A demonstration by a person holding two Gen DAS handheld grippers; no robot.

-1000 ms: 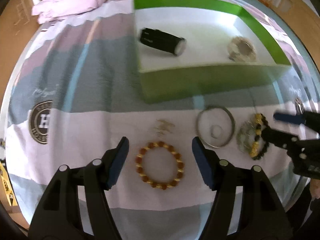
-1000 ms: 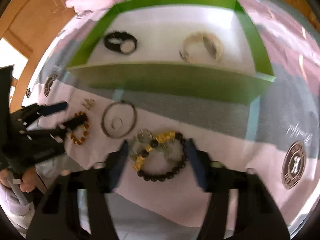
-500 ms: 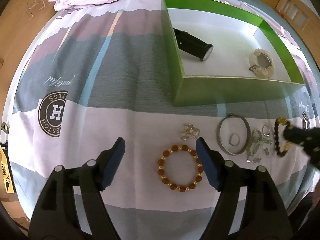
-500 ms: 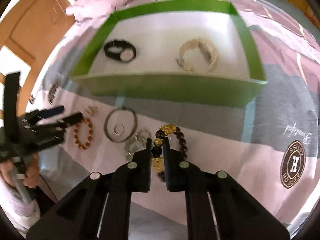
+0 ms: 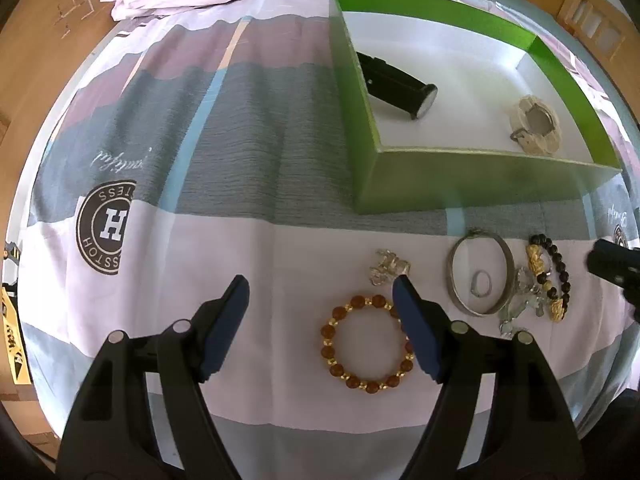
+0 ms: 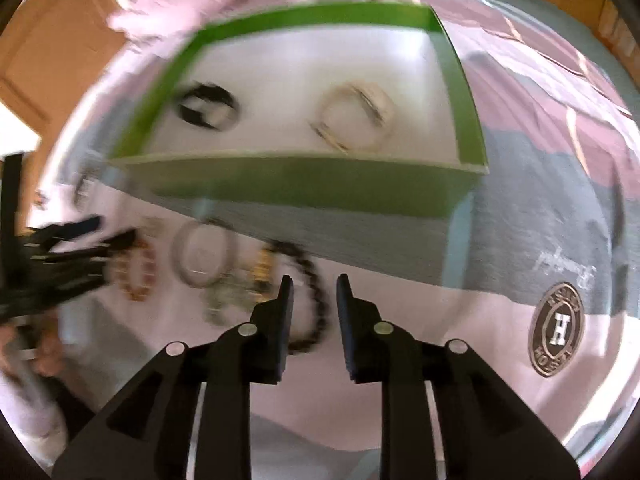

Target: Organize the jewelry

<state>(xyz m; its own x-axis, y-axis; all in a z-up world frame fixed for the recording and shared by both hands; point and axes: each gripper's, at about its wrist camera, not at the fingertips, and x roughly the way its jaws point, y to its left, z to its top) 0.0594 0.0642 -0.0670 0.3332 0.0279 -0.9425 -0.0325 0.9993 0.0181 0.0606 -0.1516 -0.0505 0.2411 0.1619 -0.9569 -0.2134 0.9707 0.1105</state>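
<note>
Risk: black-and-gold bead bracelet [image 5: 550, 276] lies tangled w/ silver charms [image 5: 524, 304], so a grab could drag those along or snag, esp. w/ right cam blurred. Right gripper [image 6: 314, 284] part open, nothing held; black beads show in the gap betw. jaws, contact unclear. Left gripper [image 5: 320, 292] wide open, empty, above amber bead bracelet [image 5: 366, 344], right pad over its edge. All loose pieces on bedsheet [image 5: 240, 140], just in front of green box [image 5: 460, 184]; black watch [image 5: 400, 90] + beige watch [image 5: 536, 126] already inside.
</note>
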